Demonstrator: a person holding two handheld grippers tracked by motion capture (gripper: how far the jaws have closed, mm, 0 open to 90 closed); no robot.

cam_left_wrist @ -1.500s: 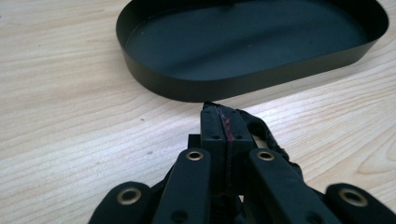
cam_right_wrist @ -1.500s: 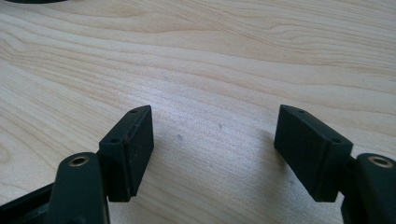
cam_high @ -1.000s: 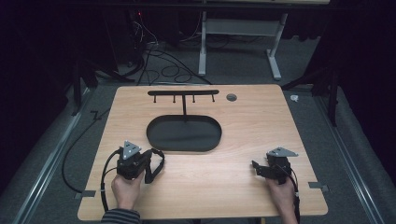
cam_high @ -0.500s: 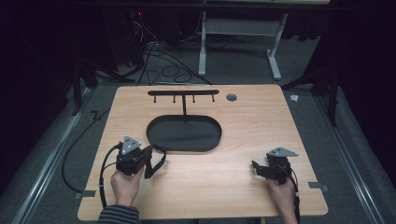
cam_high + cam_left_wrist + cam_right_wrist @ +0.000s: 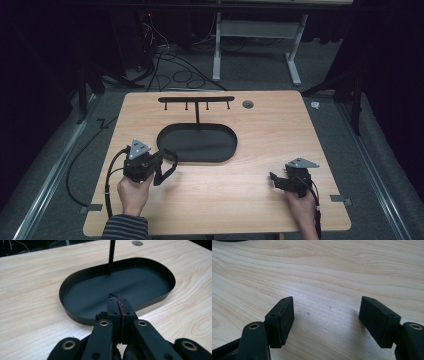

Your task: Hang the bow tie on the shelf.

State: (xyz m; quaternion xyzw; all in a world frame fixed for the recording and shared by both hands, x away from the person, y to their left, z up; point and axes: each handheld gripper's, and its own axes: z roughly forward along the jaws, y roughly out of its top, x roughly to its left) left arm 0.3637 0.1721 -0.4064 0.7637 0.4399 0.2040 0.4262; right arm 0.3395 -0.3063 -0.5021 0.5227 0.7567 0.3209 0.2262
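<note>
Left hand-held gripper point(image 5: 117, 301) hovered at near rim of black oval metal tray with thin upright post point(image 5: 125, 287), jaws pressed together, holding nothing. Best to open jaws before touching tray rim, go slow. Tray sat mid wooden surface point(image 5: 260, 195), dark, shallow, empty, hook bar on top of post. Right hand-held gripper point(image 5: 327, 315) sat well right of tray, jaws spread wide, low over bare wood.

The counter point(image 5: 260, 165) is pale wood with a clear grain and a smooth, faintly sheened finish. The oval tray point(image 5: 120, 287) looks like thin matt black metal. The right tongs point(image 5: 327, 322) carry matt black pads point(image 5: 285, 320).
</note>
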